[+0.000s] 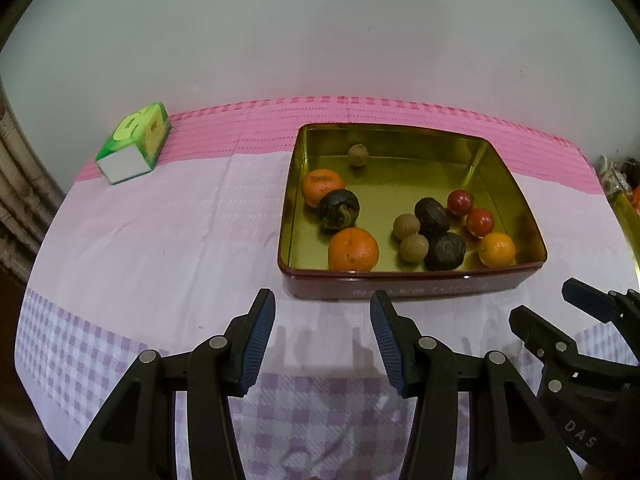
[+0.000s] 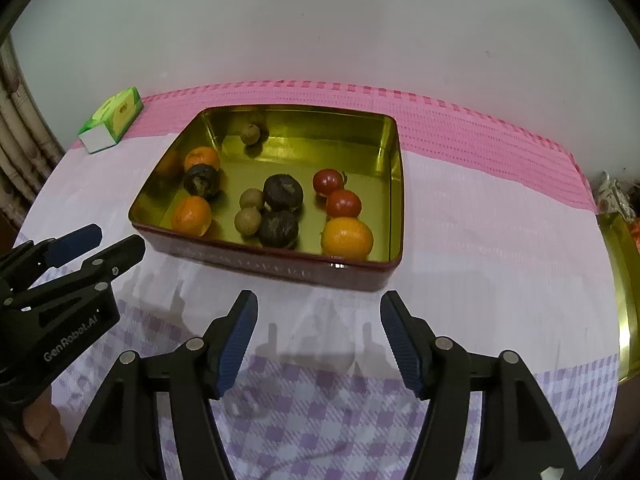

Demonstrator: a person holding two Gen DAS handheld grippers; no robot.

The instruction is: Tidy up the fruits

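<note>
Fruits [image 1: 353, 249] orange, dark, tan, red in gold-lined tin [image 1: 412, 280], left gripper [image 1: 322, 312] and right gripper [image 2: 319, 314] both agape, empty

Gold-lined maroon tin [image 1: 412, 286]; orange citrus [image 1: 353, 249], red tomatoes [image 1: 460, 201], tan longans [image 1: 406, 226], perhaps blackish-brown fruit [image 1: 431, 215]. Pink-and-lilac checked cloth [image 1: 160, 240]; green box [image 1: 134, 142].

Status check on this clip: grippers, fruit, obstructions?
Left gripper open, empty; right gripper open, empty. Fruit all loose in the gold tin, oranges scattered. Nothing between grippers and tin.
</note>
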